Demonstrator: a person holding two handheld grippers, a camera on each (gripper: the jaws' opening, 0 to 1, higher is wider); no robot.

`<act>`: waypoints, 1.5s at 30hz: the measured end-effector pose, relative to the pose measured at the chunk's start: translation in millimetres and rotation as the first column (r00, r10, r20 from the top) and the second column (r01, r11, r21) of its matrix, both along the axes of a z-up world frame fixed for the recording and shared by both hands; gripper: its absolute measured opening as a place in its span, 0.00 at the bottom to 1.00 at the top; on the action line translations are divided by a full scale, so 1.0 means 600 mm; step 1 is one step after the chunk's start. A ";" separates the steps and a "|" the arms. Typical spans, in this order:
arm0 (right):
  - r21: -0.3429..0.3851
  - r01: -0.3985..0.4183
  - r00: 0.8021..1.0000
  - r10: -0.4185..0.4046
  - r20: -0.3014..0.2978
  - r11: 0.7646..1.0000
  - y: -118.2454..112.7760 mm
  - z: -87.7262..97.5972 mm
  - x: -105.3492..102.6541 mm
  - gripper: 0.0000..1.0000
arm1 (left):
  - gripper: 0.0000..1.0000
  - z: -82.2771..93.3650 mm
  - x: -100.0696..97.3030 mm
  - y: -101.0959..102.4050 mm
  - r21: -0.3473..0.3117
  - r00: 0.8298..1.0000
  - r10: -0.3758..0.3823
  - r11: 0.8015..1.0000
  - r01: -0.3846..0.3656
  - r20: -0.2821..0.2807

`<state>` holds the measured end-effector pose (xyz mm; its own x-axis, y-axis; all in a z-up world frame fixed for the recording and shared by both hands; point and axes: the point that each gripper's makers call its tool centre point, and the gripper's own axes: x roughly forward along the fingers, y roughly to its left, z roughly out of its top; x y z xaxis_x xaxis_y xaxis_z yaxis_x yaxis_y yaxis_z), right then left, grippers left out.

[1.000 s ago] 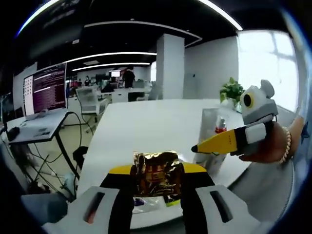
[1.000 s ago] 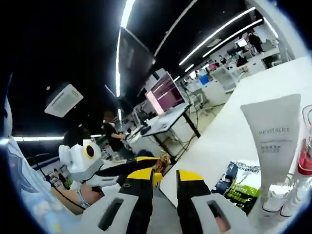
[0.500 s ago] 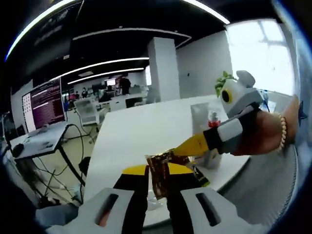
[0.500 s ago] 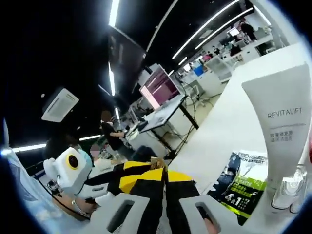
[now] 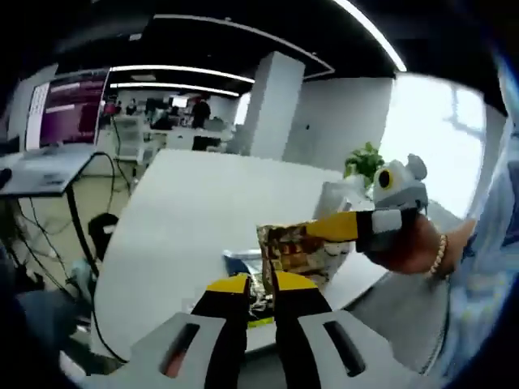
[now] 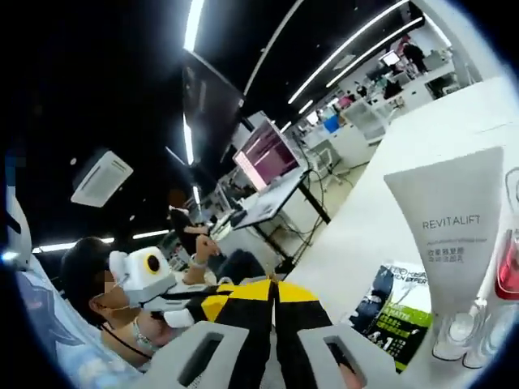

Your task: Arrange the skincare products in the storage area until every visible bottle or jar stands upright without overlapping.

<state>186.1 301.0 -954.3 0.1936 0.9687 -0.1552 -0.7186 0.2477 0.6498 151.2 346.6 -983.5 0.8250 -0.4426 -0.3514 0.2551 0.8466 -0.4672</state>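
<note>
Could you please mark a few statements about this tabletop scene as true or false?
1. A white tube reading REVITALIFT stands upright. True.
2. The gold sachet lies flat on the table. False: it is held up off the table, at the jaws of the right gripper.
3. A green plant stands at the table's far side. True.
4. The table top is black. False: it is white.

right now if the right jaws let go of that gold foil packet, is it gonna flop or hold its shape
The gold foil packet looks thin and crinkled, so it would probably sag or fold rather than stay flat. The right gripper carries it by one edge, so it seems light. Its glossy surface may slip in a loose pinch.
</note>
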 end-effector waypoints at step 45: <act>-0.669 0.244 0.772 0.278 0.572 0.702 0.132 -0.247 0.162 0.00 | 0.00 -0.213 0.161 0.114 0.382 0.958 -0.012 0.915 0.126 -0.286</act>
<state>283.1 380.2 -1102.5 0.4767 0.6320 -0.6110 -0.8759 0.4004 -0.2691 248.0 415.2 -1111.2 0.6442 -0.2737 -0.7142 0.2304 0.9598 -0.1600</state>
